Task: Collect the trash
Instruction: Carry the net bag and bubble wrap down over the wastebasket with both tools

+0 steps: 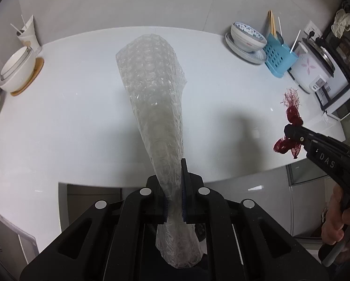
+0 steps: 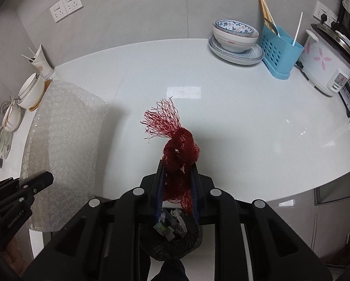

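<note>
My left gripper is shut on a sheet of clear bubble wrap that stands up from the fingers above the white table. The bubble wrap also shows at the left of the right wrist view, with the left gripper clamped on its lower edge. My right gripper is shut on a red mesh net, held above the table's front edge. The net and right gripper show at the right of the left wrist view. A black trash bin with scraps inside sits below the right gripper.
A patterned bowl on a plate, a blue utensil holder and a rice cooker stand at the back right. White bowls and a cup with straws stand at the left edge. Wall sockets are behind.
</note>
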The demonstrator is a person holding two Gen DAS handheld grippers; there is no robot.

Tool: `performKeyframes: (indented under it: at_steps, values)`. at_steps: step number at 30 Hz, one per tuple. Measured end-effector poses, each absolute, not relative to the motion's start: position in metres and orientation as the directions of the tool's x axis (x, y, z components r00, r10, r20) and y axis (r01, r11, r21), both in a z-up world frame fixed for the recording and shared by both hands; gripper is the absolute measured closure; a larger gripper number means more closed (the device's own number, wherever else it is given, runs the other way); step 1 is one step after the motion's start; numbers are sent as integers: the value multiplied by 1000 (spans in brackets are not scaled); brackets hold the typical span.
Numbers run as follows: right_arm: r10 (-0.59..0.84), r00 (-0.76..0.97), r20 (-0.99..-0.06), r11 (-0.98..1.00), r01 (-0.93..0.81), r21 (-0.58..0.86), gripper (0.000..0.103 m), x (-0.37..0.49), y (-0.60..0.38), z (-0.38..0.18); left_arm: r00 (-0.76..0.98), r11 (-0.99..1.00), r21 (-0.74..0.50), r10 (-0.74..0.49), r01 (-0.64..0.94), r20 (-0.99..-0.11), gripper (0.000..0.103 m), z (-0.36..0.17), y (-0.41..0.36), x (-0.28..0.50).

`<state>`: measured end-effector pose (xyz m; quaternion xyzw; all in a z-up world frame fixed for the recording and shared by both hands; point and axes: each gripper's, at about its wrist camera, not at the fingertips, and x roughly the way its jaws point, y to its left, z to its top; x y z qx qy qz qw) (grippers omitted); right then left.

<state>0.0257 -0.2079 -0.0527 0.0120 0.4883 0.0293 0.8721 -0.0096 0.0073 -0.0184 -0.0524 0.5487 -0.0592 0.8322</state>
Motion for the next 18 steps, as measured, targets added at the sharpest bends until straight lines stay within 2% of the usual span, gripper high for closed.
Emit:
performKeyframes:
  at_steps: [18]
  values:
    - [115,460,-880,989,-132,60,85,-61,-207,-102,305,989,-143,-150,45,-940,96,-55,-10,-102]
